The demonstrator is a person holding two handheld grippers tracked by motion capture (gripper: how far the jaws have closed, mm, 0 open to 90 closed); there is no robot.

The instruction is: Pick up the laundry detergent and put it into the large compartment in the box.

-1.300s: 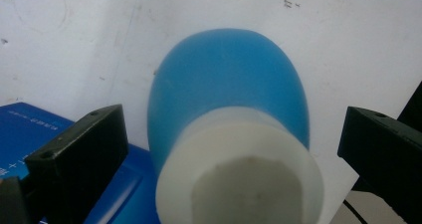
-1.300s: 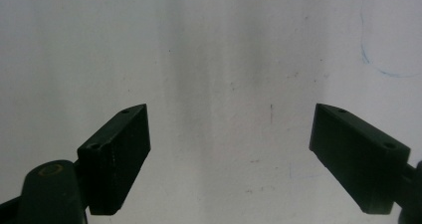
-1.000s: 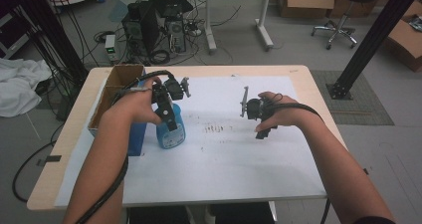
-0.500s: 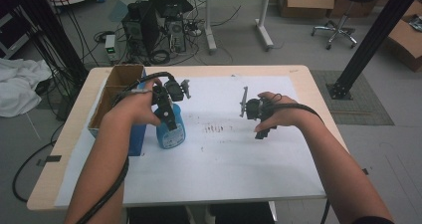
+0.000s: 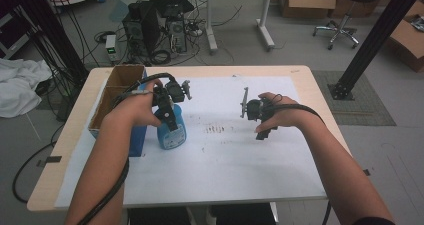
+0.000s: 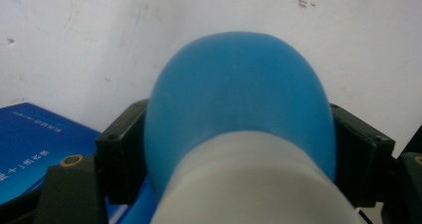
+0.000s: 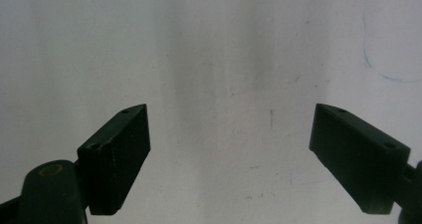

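A blue bottle (image 5: 171, 132) with a white neck stands on the white sheet at the table's left. My left gripper (image 5: 169, 116) comes down on it from above, shut on its rounded shoulder. In the left gripper view the bottle (image 6: 239, 99) bulges between the two black jaws, which press on both its sides, with the gripper (image 6: 241, 157) centred over it. My right gripper (image 5: 252, 110) hovers over the middle right of the sheet, apart from the bottle. The right gripper view has that gripper (image 7: 231, 159) wide open, with bare paper between the jaws.
An open cardboard box (image 5: 117, 92) sits at the table's left edge, with a blue box (image 5: 137, 140) (image 6: 30, 144) against it beside the bottle. A white paper sheet (image 5: 225, 175) covers most of the wooden table (image 5: 320, 100). Small dark marks (image 5: 215, 130) dot its middle.
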